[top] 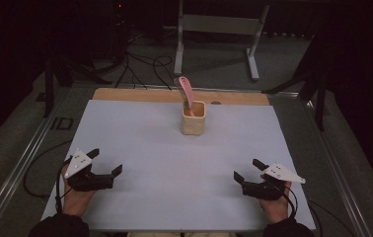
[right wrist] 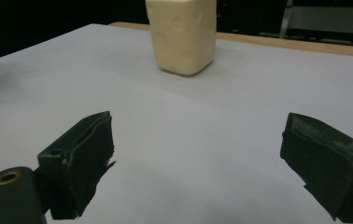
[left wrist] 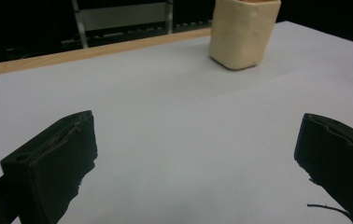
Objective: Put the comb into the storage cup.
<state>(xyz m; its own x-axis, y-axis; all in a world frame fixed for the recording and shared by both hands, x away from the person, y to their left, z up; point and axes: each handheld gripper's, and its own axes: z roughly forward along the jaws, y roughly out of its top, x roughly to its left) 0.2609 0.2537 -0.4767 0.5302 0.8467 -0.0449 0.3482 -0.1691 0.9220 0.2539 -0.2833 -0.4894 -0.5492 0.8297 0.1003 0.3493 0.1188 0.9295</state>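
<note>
- Your left gripper (top: 106, 163) and right gripper (top: 247, 169) rest at the near corners of the white sheet-covered table (top: 140, 148), jaws spread wide, holding nothing.
- Between them and the target lies bare sheet, free room to advance.
- The cream squarish cup (top: 194, 117) stands far and central, about equally distant from both; its pink long-handled utensil (top: 186, 92) leans up and away toward the far-left.
</note>
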